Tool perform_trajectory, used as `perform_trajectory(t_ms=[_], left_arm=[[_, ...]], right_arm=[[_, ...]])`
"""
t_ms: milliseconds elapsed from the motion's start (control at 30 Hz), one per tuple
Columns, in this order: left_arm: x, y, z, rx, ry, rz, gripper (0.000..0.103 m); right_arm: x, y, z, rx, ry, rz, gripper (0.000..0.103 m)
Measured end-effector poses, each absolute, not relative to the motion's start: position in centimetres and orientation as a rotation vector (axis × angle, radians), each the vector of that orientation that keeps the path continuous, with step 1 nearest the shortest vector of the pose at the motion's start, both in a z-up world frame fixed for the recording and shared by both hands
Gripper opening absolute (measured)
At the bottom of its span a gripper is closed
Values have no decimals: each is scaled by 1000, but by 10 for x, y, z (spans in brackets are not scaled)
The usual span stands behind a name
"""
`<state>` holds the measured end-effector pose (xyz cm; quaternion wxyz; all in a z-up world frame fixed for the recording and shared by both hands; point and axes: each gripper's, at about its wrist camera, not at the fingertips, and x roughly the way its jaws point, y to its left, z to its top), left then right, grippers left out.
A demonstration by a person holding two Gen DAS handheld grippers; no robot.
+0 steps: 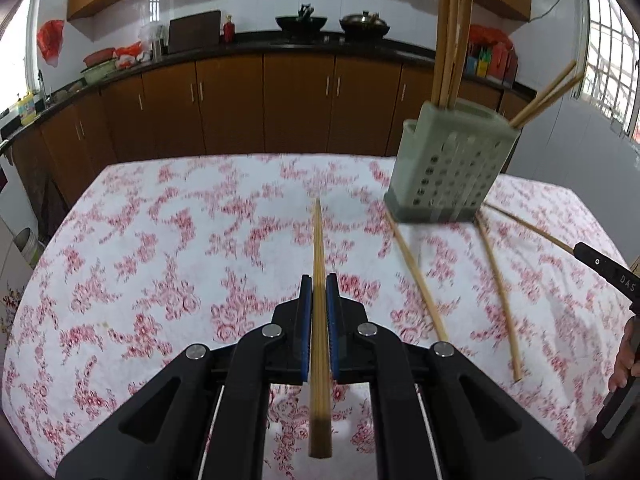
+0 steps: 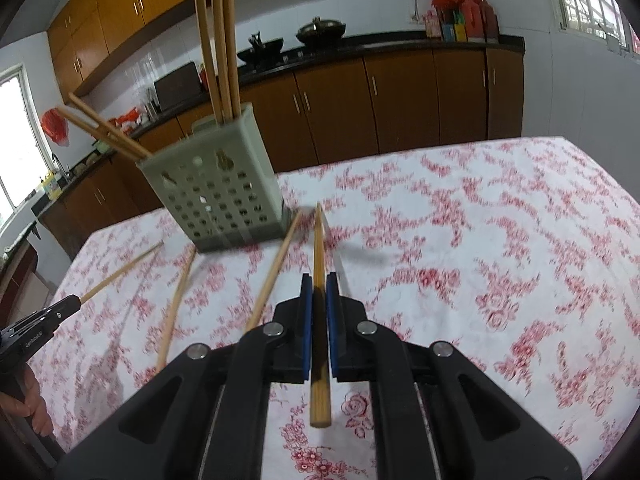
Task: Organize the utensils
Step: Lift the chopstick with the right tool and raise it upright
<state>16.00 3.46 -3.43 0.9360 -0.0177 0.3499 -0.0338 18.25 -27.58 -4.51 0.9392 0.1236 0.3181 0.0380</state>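
Observation:
My left gripper (image 1: 319, 285) is shut on a wooden chopstick (image 1: 318, 248) that lies along its fingers and points out over the table. My right gripper (image 2: 319, 285) is shut on another chopstick (image 2: 319, 240) in the same way. A grey-green perforated utensil holder (image 1: 452, 168) (image 2: 216, 200) stands on the table, ahead and right of the left gripper and ahead and left of the right one. Several chopsticks stand or lean in it. Two loose chopsticks (image 1: 416, 276) (image 1: 498, 296) lie on the cloth in front of the holder, also seen in the right wrist view (image 2: 276, 268) (image 2: 176, 304).
The table carries a white cloth with red flowers (image 1: 160, 240). Each gripper shows at the other view's edge, the right gripper (image 1: 604, 270) and the left gripper (image 2: 40, 320), with a hand (image 2: 34, 404) behind it. Brown kitchen cabinets and a counter with woks lie beyond the table's far edge.

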Motion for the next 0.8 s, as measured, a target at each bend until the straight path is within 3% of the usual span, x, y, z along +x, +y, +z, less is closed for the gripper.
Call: perform_trajectory(t_ms=[800], left_arm=[[164,46,30,-91,521,-78,8]], right_arm=[[183,-294,25,290,444,87,8]])
